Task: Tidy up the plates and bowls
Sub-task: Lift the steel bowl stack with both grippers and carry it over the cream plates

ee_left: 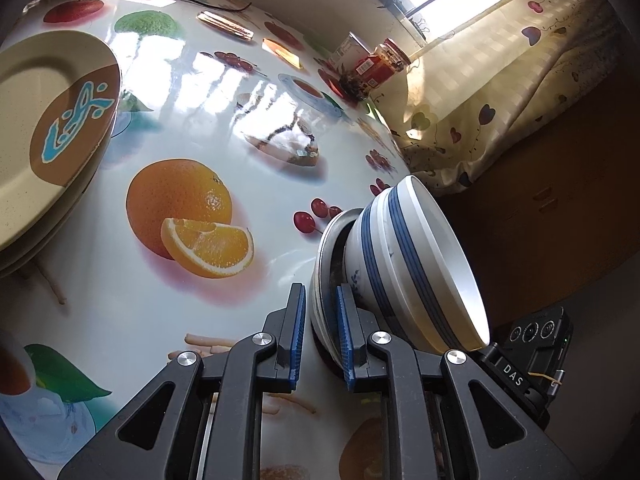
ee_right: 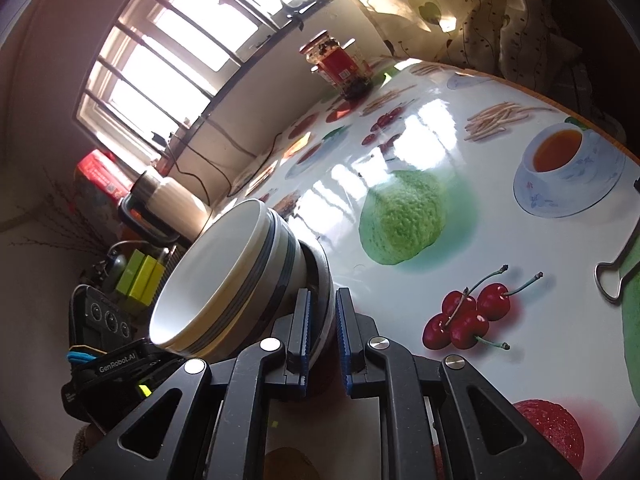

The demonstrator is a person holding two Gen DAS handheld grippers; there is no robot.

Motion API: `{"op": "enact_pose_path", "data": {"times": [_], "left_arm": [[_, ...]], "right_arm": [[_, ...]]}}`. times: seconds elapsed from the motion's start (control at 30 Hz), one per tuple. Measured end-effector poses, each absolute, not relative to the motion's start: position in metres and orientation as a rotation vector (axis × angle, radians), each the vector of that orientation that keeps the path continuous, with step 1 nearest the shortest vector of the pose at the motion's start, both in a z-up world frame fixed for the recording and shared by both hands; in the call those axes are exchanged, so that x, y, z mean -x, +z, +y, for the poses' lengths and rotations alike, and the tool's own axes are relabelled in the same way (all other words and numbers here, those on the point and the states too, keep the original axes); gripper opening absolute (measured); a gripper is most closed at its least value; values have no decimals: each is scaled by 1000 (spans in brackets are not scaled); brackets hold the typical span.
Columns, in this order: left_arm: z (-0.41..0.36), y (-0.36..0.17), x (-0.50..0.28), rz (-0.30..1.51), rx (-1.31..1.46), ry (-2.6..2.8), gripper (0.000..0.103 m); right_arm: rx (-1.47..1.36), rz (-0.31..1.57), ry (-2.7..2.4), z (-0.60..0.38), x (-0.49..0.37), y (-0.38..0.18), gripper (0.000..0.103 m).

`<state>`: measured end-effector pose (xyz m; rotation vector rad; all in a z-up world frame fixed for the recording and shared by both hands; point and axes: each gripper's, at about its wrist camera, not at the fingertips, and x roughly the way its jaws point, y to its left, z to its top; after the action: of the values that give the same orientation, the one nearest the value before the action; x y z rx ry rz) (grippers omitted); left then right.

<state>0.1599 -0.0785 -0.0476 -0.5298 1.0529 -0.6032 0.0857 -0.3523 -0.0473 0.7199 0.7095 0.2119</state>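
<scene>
Blue-striped bowls [ee_left: 416, 264], nested on a small plate [ee_left: 326, 280], sit at the table's [ee_left: 120, 280] near edge, both left gripper [ee_left: 322, 334] and right gripper [ee_right: 322, 338] clamped on that plate's rim; likely carry step, next a level lift toward the plate stack [ee_left: 48, 128].

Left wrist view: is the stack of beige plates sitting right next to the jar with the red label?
No: the beige plates lie at the table's left edge, while the jar stands far across the table near the window.
</scene>
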Motion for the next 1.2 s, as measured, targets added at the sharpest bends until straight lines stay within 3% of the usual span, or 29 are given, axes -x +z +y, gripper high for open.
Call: {"op": "enact_pose_path", "data": {"times": [0.4,1.2], "left_arm": [[-76,-46,-158,1038,533,-616,12],[-76,-31,-151,980,465,-620,11]], "right_arm": [[-831,681,279,-361,-83,-57,11],[-766,651,295,-354,-78,-45,11]]}}
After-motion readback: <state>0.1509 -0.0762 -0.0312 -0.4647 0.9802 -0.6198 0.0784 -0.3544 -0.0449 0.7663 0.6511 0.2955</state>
